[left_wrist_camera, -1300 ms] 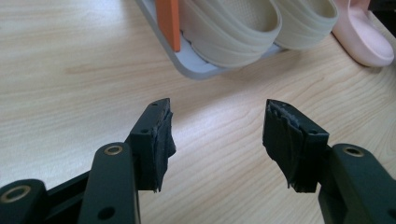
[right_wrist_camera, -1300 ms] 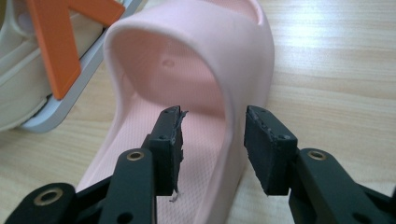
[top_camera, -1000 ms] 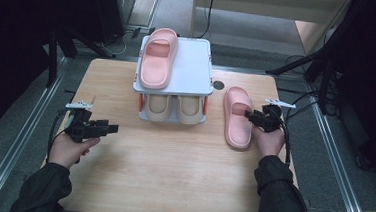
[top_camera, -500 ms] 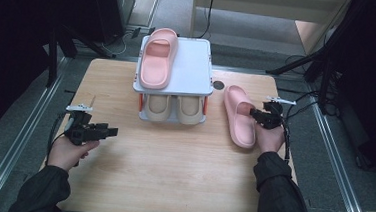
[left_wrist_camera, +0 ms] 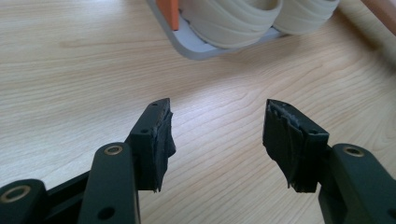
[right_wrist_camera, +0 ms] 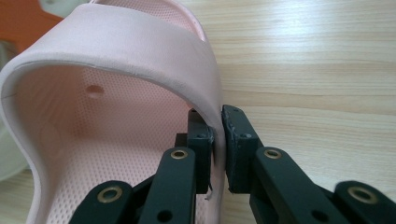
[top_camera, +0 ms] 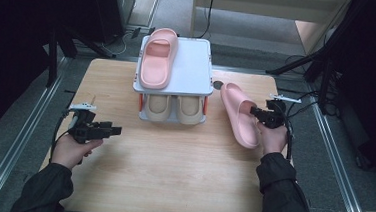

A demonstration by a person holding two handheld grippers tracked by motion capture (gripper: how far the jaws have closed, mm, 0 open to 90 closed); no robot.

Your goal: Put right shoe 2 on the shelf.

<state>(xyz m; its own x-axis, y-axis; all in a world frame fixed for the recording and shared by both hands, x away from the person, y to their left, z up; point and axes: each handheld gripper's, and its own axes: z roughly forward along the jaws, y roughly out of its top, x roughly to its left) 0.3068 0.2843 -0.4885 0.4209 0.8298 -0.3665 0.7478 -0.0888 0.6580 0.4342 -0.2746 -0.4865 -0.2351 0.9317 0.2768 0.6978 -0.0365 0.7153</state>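
Table (top_camera: 170,185): wooden, bears all below.
Rack (top_camera: 193,71): two-tier, far centre; one pink slipper on top, beige pair beneath.
Loose pink slipper (top_camera: 238,114): right of rack, flat on table.
My right gripper (right_wrist_camera: 217,140): jaws just closed, clamped on its strap edge.
My left gripper (left_wrist_camera: 217,135): near left, jaws apart, nothing between.

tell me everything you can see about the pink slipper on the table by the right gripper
The pink slipper is a one-piece slide that looks like soft matte foam, with a wide arched strap over an open toe and a finely dotted footbed with a small hole. It lies sole-down on the wooden table, just right of the shoe rack, angled, apart from it. The right gripper has just closed its jaws on the strap's side wall, one pad inside, one outside. Its twin sits on the rack's top.
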